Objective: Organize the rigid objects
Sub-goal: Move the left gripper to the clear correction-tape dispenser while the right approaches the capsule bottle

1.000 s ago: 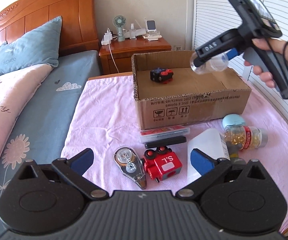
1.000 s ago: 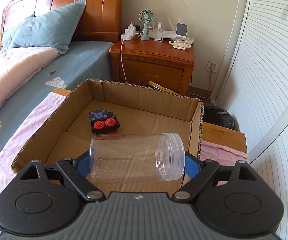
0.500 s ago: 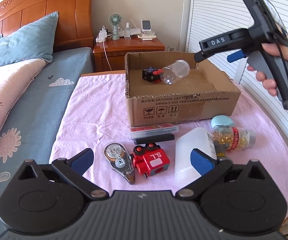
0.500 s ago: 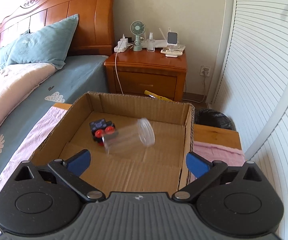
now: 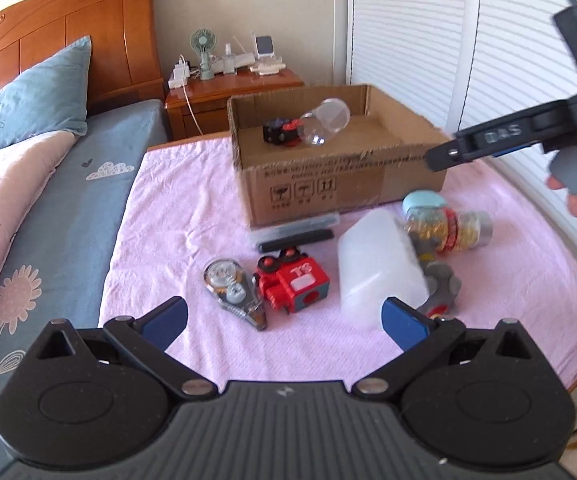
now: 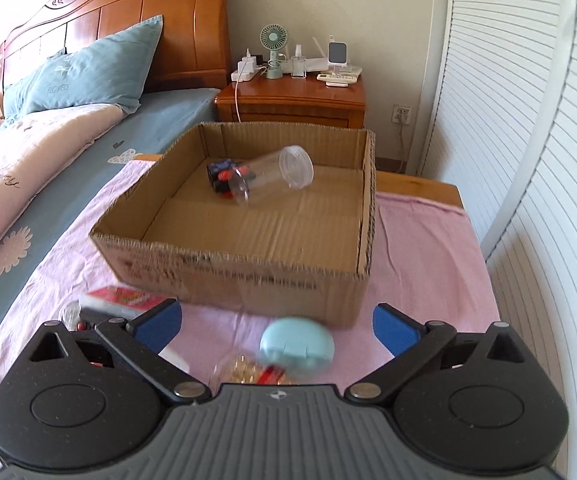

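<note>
Since a second ago, the clear jar has left my right gripper and now lies on its side inside the cardboard box, against the black-and-red toy. From the left wrist I see my left gripper with jaws spread and nothing between them, above the pink cloth, near the tape dispenser, red toy and white container. From the right wrist, my jaws have just opened wide and are empty, pulled back over the blue case; the jar rests in the box's far half.
</note>
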The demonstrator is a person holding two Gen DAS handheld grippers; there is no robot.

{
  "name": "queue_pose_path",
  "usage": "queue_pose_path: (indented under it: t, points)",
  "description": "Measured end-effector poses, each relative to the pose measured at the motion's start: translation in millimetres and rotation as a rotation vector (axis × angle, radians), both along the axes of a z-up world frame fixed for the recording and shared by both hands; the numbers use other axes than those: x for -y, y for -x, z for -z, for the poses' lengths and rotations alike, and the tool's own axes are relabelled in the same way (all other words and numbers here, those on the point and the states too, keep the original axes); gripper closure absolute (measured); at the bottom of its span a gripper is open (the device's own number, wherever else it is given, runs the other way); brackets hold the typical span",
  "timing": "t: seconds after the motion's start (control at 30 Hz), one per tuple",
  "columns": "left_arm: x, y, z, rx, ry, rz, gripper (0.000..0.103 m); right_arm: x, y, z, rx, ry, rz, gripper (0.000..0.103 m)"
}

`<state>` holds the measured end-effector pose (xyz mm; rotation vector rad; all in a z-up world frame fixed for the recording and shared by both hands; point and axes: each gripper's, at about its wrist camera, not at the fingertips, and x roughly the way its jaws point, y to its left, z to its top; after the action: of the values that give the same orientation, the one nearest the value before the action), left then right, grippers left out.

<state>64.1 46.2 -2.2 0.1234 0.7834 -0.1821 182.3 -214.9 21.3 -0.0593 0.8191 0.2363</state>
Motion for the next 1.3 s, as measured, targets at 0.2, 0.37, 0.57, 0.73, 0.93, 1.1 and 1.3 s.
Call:
queue_pose_path:
  t: [0.2,0.37,0.57,0.73,0.93,1.1,1.3]
  points:
    - [-23.1,-17.1,22.2,-0.048,-0.002,-0.008,0.001,11.8,20.8,8.4,-0.018,-0.067,0.054,0.0]
    - [-38.1,-48.8,27.1,-0.046,0.044,-0.042,0.001,16.9,23.2,13.2,-0.028,-0.074,0.109,0.0]
    - [-53.3,-99.4,32.5,-0.038,-0.014,-0.15,0.001,17.1,25.8,10.8,-0.013,-0.048,0.125,0.0]
    - [-67.0,-141.0,49.6,-0.086,-0.029,-0.203,0.001,16.9,24.2,9.9,-0.013,-0.039,0.13,0.0]
    - [-66.9,-161.2,68.1,-0.161,-0.087,-0.2,0.001,13.3,24.6,9.9,-0.014,-0.032,0.12,0.0]
    - [-65.3,-146.7,66.6,-0.181,-0.122,-0.172,0.001,12.3,25.9,7.6,-0.005,-0.041,0.11,0.0]
    - [-65.8,-114.2,65.0,-0.227,-0.1,-0.125,0.001,11.3,29.0,5.8,0.001,-0.052,0.095,0.0]
